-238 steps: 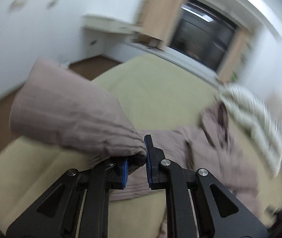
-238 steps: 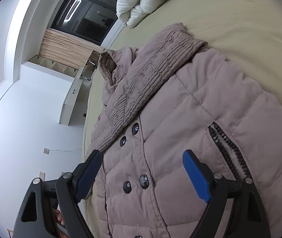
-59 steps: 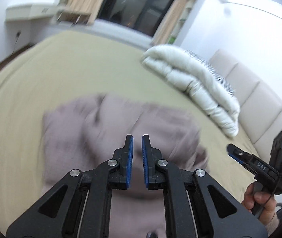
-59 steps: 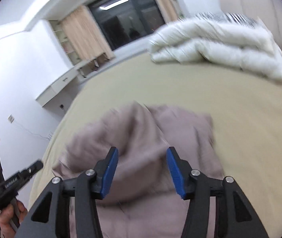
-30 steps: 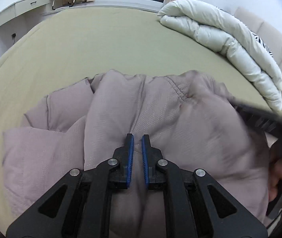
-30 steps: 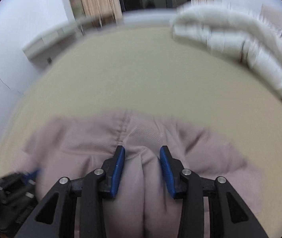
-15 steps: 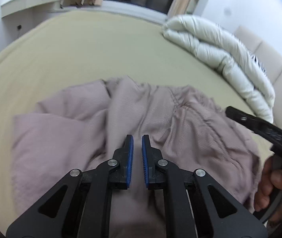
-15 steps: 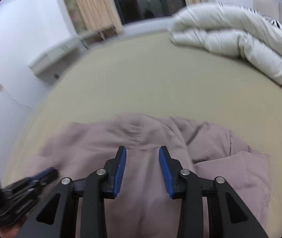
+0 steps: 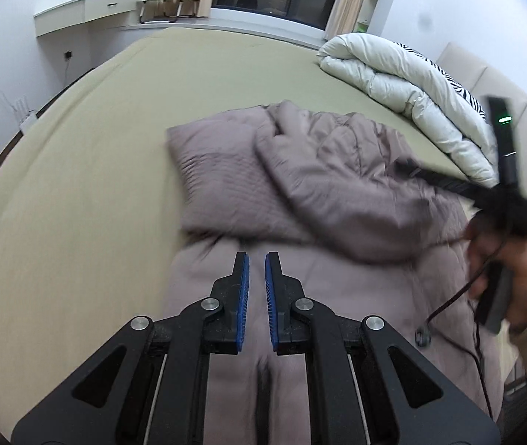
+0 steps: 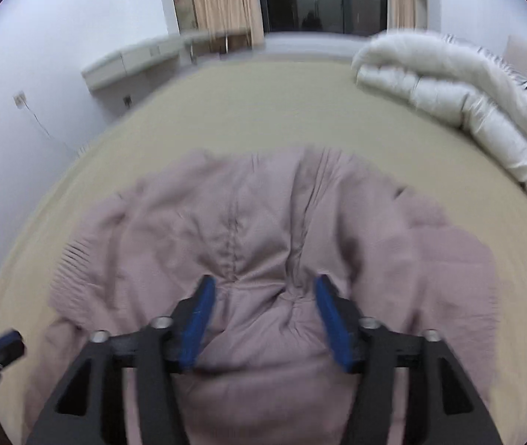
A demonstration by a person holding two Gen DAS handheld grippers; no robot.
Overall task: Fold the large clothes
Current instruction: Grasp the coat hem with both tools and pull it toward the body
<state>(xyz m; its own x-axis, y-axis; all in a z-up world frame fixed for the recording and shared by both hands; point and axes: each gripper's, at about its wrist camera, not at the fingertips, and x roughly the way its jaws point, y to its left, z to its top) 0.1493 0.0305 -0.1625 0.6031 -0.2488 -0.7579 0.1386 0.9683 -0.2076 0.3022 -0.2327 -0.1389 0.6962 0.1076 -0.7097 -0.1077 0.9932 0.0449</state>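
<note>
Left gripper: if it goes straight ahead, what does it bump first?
Probably the jacket. The left gripper points at the folded part just ahead, nothing between them, though depth is hard to judge.

Even indoor light, dark night window, fisheye-bent edges, right wrist view motion-blurred.

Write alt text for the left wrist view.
A mauve puffer coat lies partly folded on a beige bed, the left claw nearly closed and empty above it. The right claw reaches over the coat beside a white duvet.
</note>
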